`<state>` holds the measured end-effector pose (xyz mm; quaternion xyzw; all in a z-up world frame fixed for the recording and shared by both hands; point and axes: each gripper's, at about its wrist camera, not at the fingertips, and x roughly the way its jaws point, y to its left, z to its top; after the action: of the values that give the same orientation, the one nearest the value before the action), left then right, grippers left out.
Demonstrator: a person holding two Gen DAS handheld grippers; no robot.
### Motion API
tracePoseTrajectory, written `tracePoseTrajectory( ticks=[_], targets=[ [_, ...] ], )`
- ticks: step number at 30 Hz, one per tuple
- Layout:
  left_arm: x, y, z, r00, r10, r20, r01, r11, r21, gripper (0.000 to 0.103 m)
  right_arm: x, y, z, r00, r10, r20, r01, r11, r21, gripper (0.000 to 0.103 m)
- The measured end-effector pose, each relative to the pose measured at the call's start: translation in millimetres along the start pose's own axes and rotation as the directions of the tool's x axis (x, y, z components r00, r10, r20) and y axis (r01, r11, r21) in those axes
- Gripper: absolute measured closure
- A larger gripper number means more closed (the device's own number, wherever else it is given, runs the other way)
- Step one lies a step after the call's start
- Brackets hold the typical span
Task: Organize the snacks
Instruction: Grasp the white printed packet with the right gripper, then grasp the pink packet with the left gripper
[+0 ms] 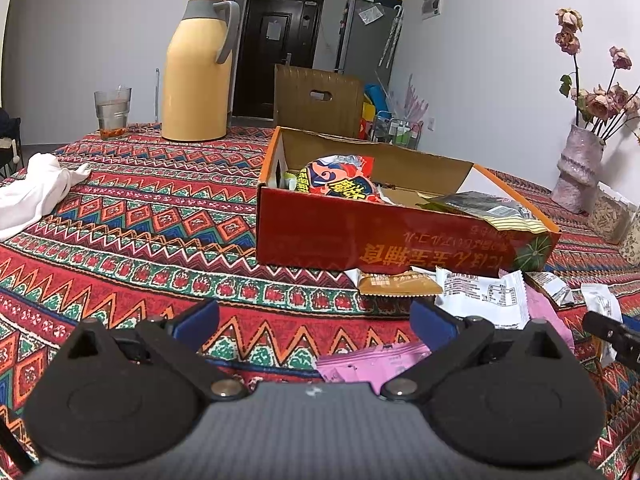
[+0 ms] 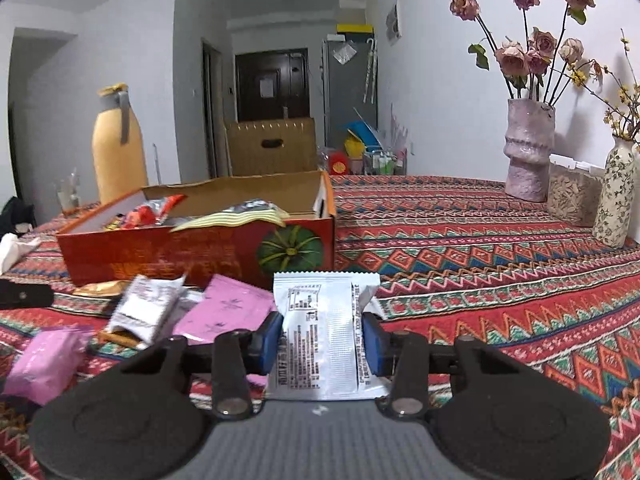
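1. Snack box [image 1: 400,236]: open red cardboard carton with a green pumpkin print on its front; holds a red-orange bag [image 1: 340,182] and a dark green packet [image 1: 480,204] leaning over the rim.
2. White packet [image 2: 326,332]: printed text side up, clamped between blue pads, in front of the box.
3. Loose pile beside the box front: pink packets [image 2: 228,308], a brown wrapper [image 1: 396,284], another white packet [image 2: 146,304].

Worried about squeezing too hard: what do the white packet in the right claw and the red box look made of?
White printed snack packet: glossy plastic film, judging by its sheen and serrated top edge. Red pumpkin-print box: probably cardboard, plain brown inside with a printed outer face.
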<state>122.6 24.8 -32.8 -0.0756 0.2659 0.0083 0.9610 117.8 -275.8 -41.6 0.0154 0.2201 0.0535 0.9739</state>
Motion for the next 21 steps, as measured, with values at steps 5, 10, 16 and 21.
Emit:
tracePoseTrajectory(
  ticks=[5,10,16,21],
  targets=[
    [2.4,0.3,0.9,1.000,0.012,-0.021,-0.012,1.000,-0.002,0.000,0.5,-1.3,-3.4,1.000,0.017,0.016,-0.017,1.000,0.016,0.062],
    [-4.4,-10.3,4.0,0.999,0.029,-0.044,-0.027,0.999,0.040,0.000,-2.0,-2.9,-6.2,0.999,0.035,0.025,-0.036,0.999,0.022,0.062],
    [-3.2,-30.9,0.0,0.988,0.054,-0.142,-0.043,0.996,0.079,0.000,-5.9,-6.4,-7.8,0.997,0.055,0.054,-0.058,0.998,0.039,0.062],
    [4.7,-43.8,-10.1,0.973,0.060,-0.224,-0.044,0.996,0.077,0.000,-10.0,-8.6,-9.5,0.994,0.077,0.078,-0.081,0.996,0.043,0.061]
  ],
)
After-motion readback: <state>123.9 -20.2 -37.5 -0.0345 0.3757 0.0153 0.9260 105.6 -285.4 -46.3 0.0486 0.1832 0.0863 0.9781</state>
